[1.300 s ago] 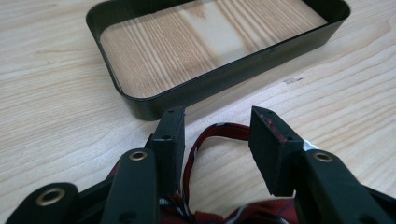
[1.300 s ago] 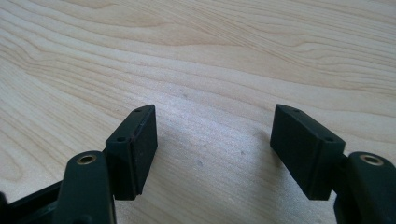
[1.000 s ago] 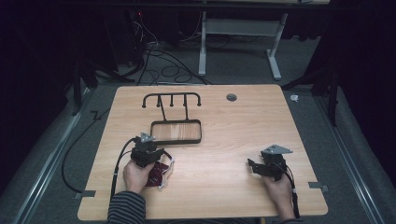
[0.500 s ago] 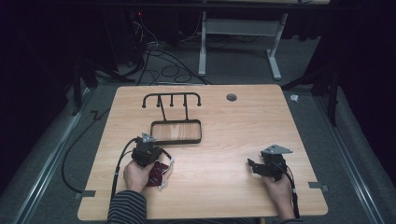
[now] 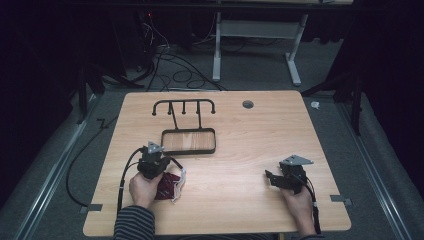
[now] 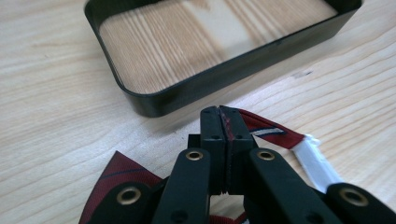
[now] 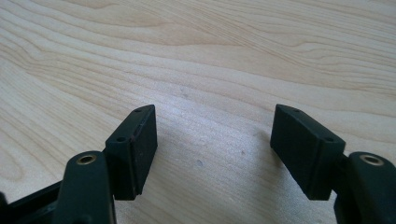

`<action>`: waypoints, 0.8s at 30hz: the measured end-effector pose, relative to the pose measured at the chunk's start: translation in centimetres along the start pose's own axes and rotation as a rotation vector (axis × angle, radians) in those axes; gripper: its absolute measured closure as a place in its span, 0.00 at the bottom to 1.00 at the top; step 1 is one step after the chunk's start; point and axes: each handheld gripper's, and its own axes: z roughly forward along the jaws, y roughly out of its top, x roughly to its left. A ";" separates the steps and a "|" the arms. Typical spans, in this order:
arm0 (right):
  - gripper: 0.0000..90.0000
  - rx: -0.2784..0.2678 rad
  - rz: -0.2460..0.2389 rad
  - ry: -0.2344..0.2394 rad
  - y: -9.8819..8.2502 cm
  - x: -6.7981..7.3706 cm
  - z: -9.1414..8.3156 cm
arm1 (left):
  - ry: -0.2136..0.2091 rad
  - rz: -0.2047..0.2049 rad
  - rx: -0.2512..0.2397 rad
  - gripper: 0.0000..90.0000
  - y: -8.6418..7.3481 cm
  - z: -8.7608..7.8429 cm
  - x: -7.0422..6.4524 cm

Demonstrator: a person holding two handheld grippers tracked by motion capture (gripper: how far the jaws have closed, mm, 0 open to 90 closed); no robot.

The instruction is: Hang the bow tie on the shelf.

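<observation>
The left claw [image 6: 219, 116] is clamped on a dark red tie [image 6: 268, 128]: in the left gripper view its two black jaws stand pressed together, with a thin edge of the red cloth caught between the pads, and they have just been closing onto it. The tie lies on the desk [image 5: 240, 145] at the person's near left, red cloth with thin dark and pale stripes spreading out on both sides of the jaws, and a white strap [image 6: 315, 158] running off from it toward the lower right of that view. In the high view the tie [image 5: 167, 184] shows just beside the left hand [image 5: 142, 187], partly under the left claw [image 5: 156, 165], with the strap curling at its right edge. Just beyond the claw sits a black tray [image 6: 196, 86] with a wooden floor, near the tie but not touching it; in the high view the tray [image 5: 189, 149] lies toward the middle of the desk, with a black hook rack [image 5: 183, 106] rising behind it. The right claw [image 7: 212, 140] stands apart, its jaws wide above bare wood with nothing between them. In the high view it [image 5: 272, 177] rests at the near right of the desk, well apart from the tie, held in the right hand [image 5: 298, 202].
</observation>
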 end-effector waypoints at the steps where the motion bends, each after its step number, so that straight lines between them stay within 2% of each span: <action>1: 0.37 0.000 0.000 0.000 0.0 0.0 0.0 | -0.001 0.000 -0.006 0.99 0.0 -0.2 0.0; 5: 0.37 0.000 0.000 0.001 0.0 0.0 0.0 | -0.005 0.000 -0.040 0.99 0.1 -1.6 -0.2; 10: 0.37 0.000 0.000 0.001 0.0 0.0 0.0 | -0.035 -0.035 -0.099 0.99 0.2 -3.1 -0.1; 14: 0.37 0.000 -0.001 0.001 0.0 0.0 0.0 | -0.040 -0.052 -0.135 0.99 0.2 -4.4 0.0; 24: 0.37 0.001 -0.002 0.000 0.0 0.0 0.0 | -0.019 -0.026 -0.217 0.99 1.1 -7.1 -0.6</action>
